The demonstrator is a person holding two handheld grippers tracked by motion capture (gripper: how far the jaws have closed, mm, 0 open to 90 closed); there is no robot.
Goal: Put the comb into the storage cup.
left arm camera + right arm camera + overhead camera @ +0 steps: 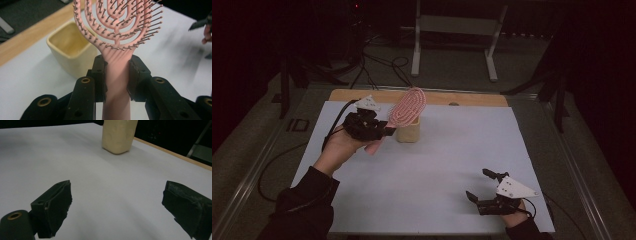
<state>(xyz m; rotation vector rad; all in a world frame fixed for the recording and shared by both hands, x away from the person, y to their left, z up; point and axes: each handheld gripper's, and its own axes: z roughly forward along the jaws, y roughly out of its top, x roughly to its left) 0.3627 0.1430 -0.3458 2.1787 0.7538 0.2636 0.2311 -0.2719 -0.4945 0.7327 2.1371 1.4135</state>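
Lay flat across most of the wooden table (482,98), a large white paper sheet (437,165), leaving a bare strip of wood along the far edge. Stood near that far edge, left of the middle, a small cream-yellow squarish cup (407,131), open at the top and hollow, with no contents visible inside in the left gripper view. Was held above and just in front of that cup, tilted, a pink plastic hairbrush with a looped, vented head (408,106), its bristle head over the cup's rim. Was clenched on the brush's handle just below the head, the left gripper (117,75), both black pads pressed to the pink shaft. Rested low at the near right of the sheet, well apart from the cup, the right gripper (483,187), jaws spread wide with nothing between. Stretched between the two, broad bare white paper.
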